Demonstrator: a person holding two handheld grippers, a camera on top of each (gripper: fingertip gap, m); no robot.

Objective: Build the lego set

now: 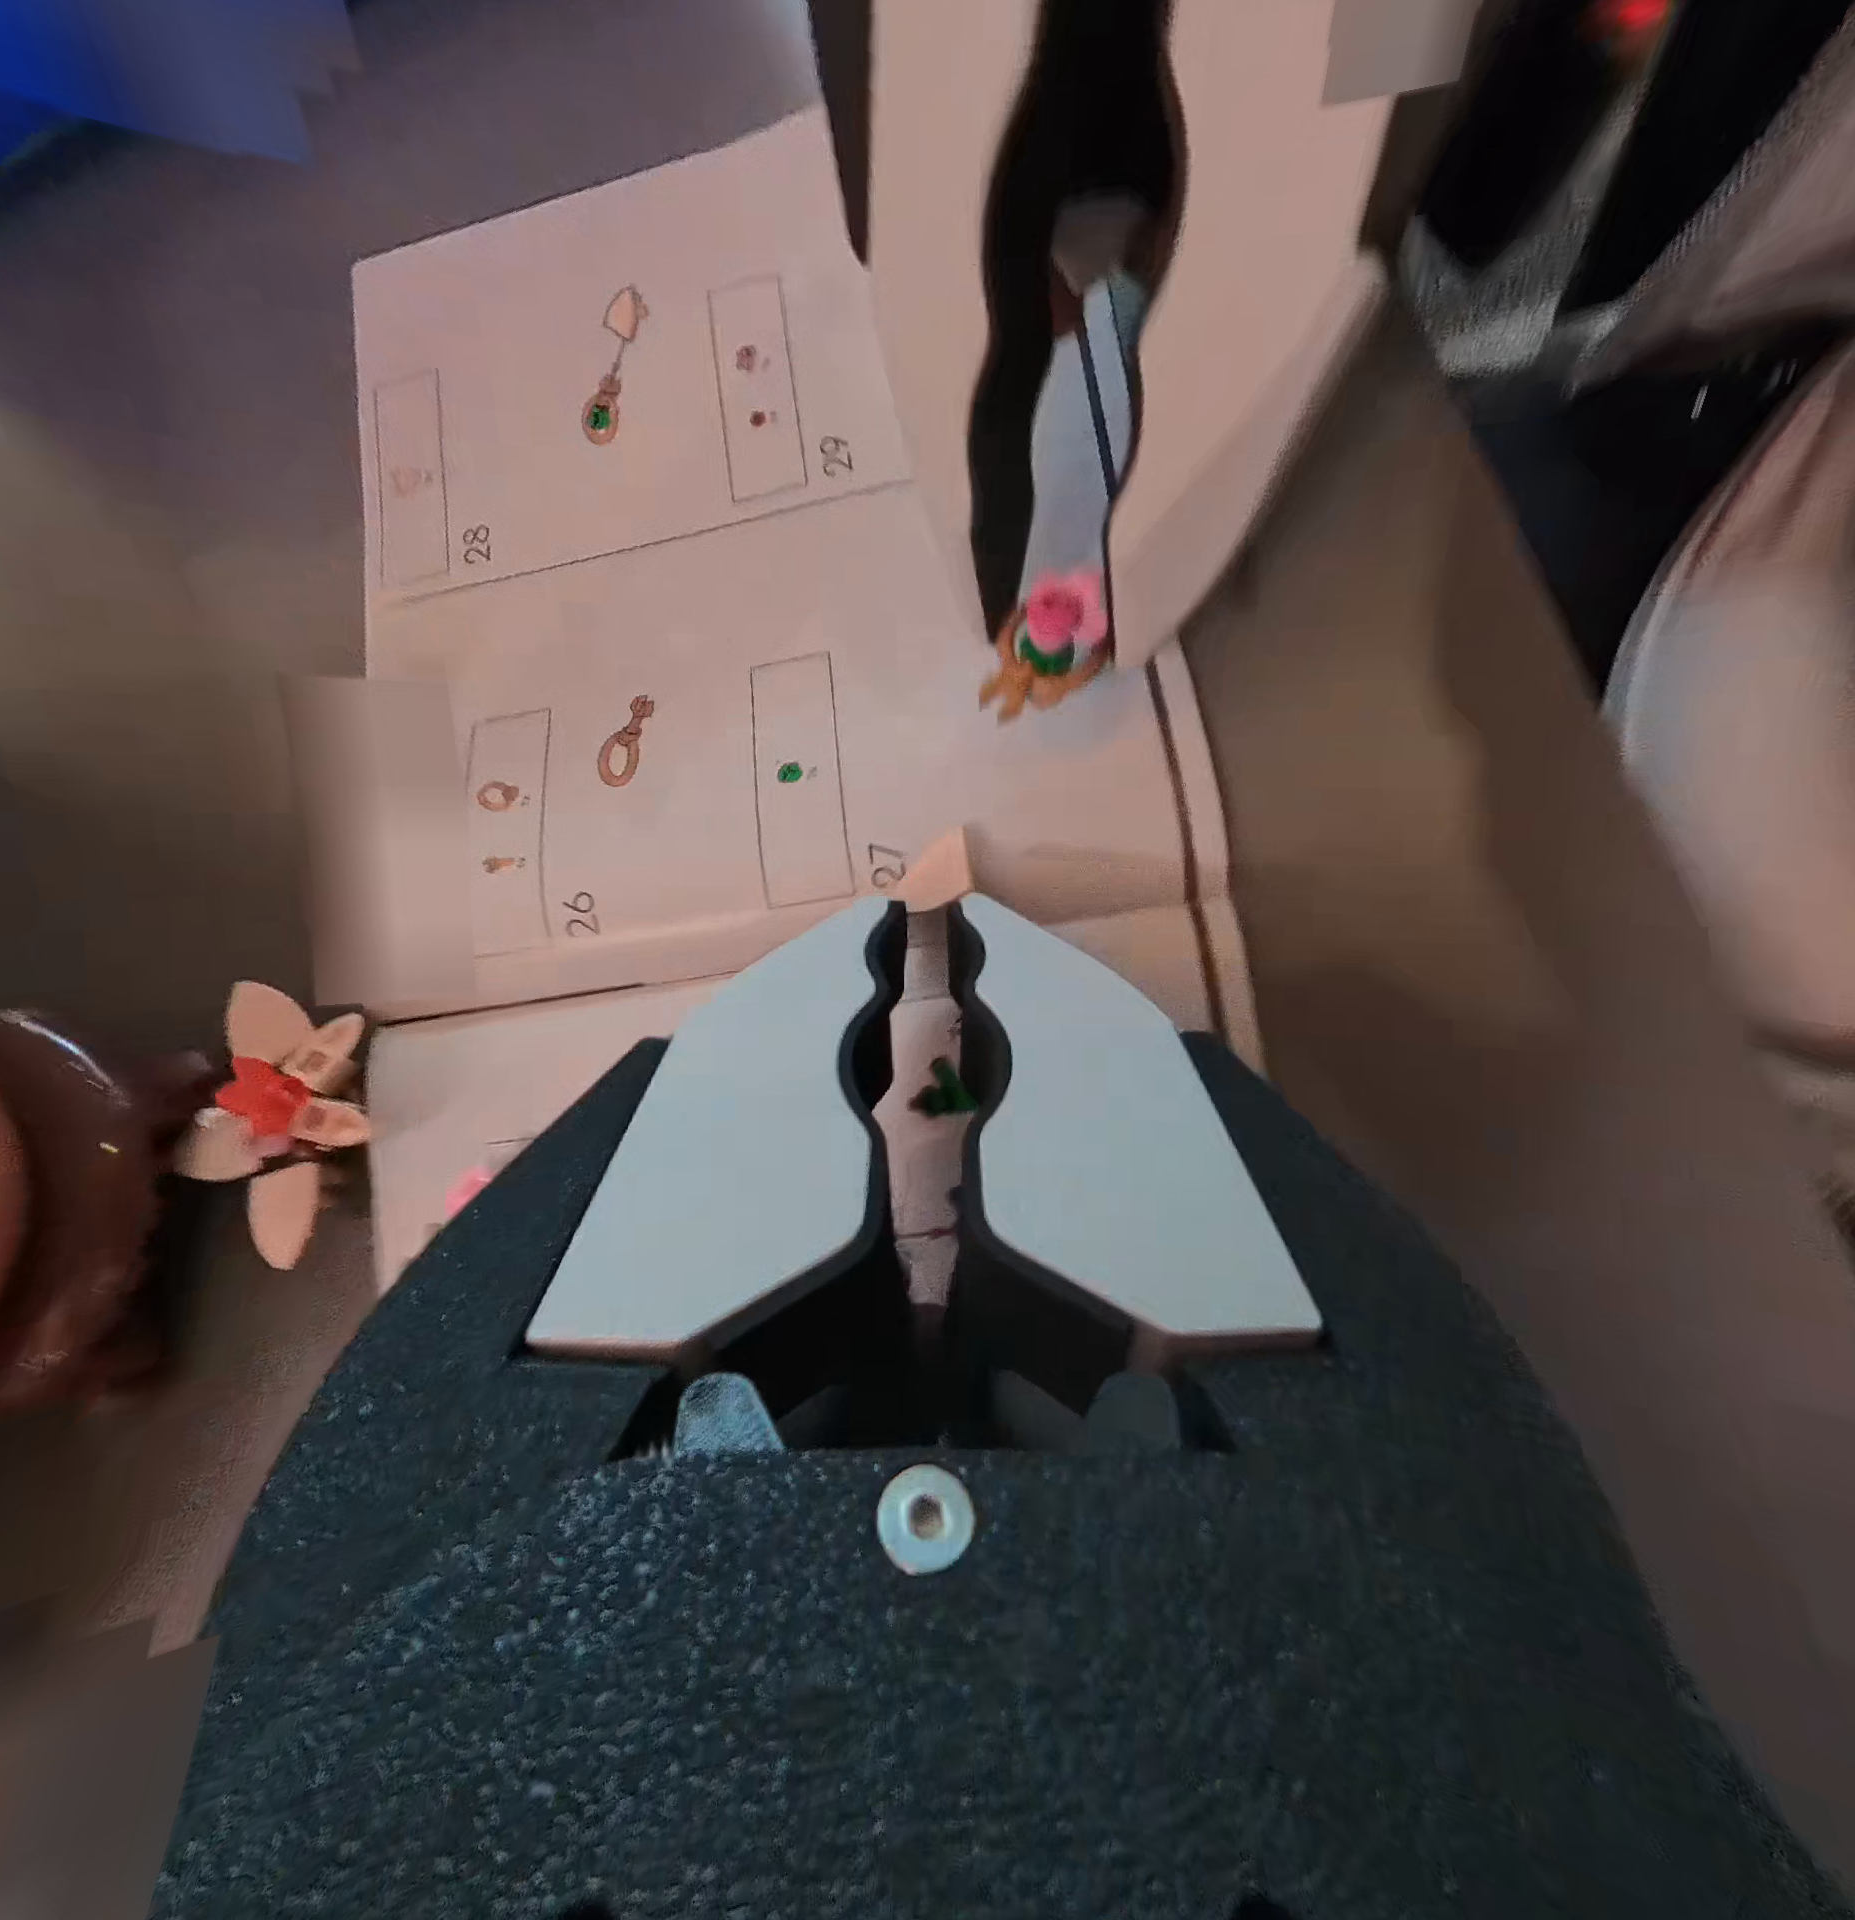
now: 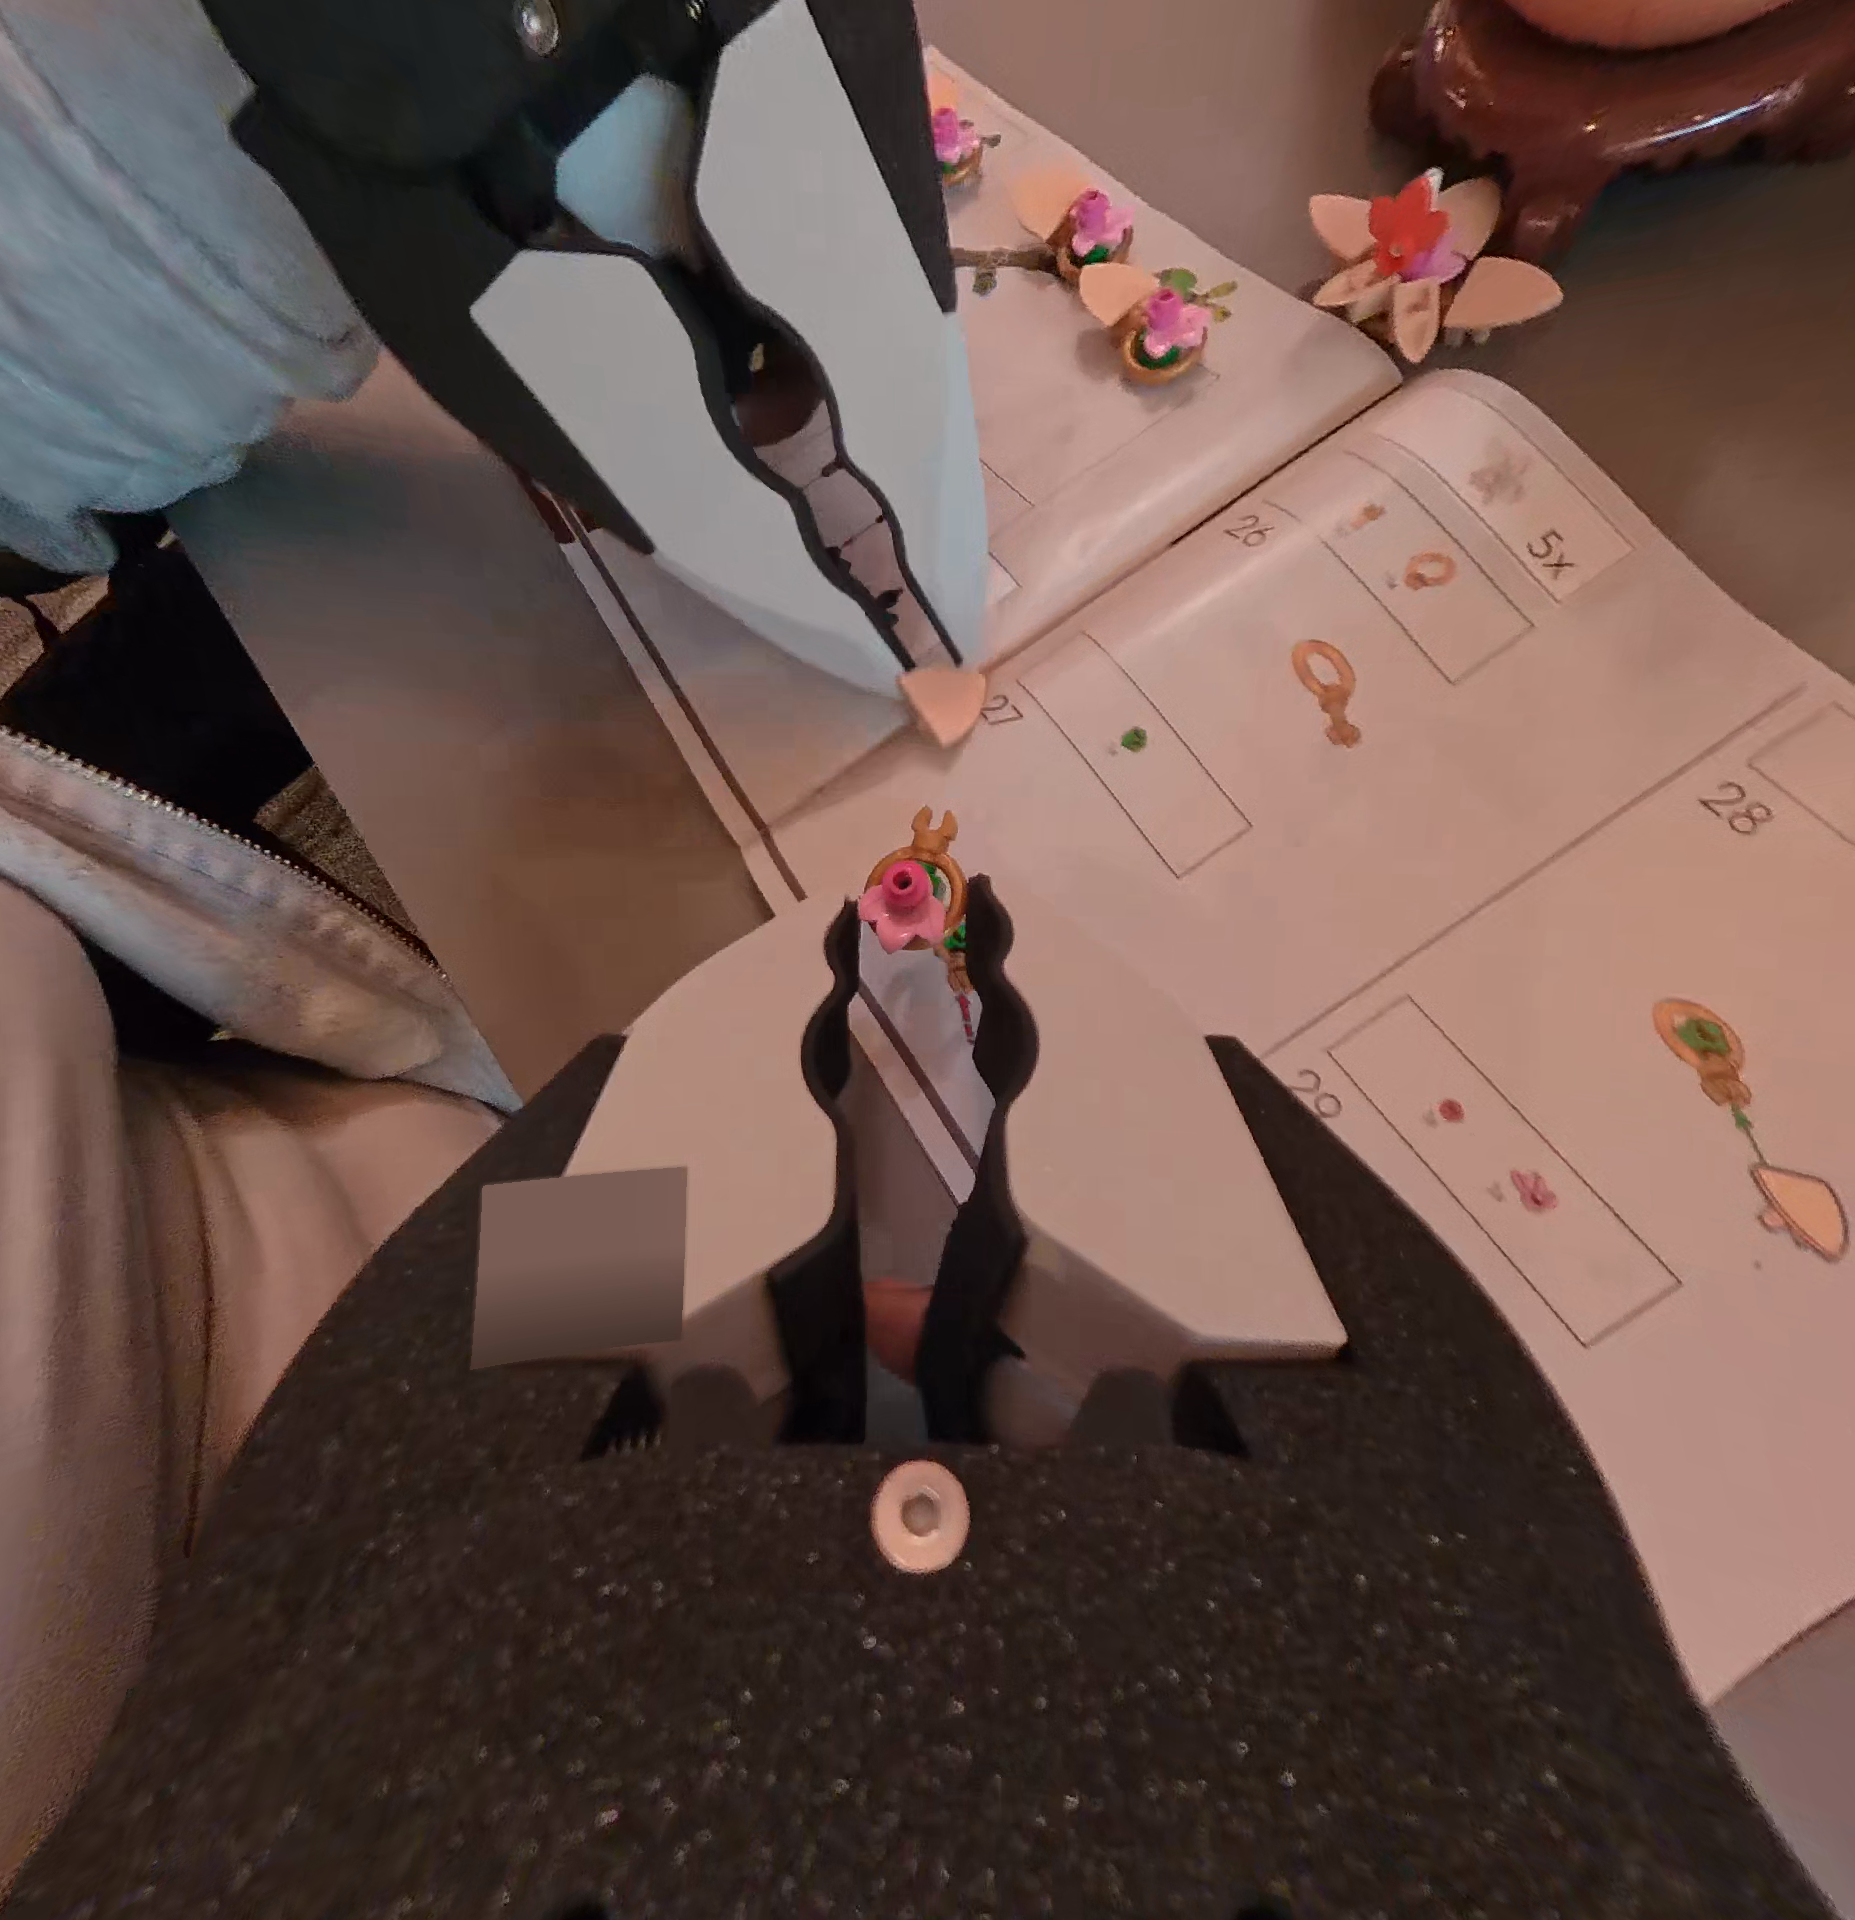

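Observation:
My left gripper (image 1: 925,909) is shut on a small cream petal piece (image 1: 938,868) that sticks out past its tips, just above an open instruction booklet (image 1: 642,582). The right wrist view shows the same petal (image 2: 942,707) pinched at the left gripper's tips (image 2: 928,660). My right gripper (image 2: 918,920) is shut on a gold ring piece with a pink flower and green leaf (image 2: 902,904), held over the booklet (image 2: 1422,883). In the left wrist view that flower piece (image 1: 1060,613) sits at the right gripper's tips (image 1: 1053,649). The two grippers' tips are close together.
A built flower with cream petals and a red centre (image 2: 1422,249) lies by a dark brown stand (image 2: 1588,114); both also show in the left wrist view, the flower (image 1: 279,1101) and the stand (image 1: 50,1195). A person's clothing (image 2: 123,987) is at the left. One gripper's finger ends stand about 5 cm off the other's.

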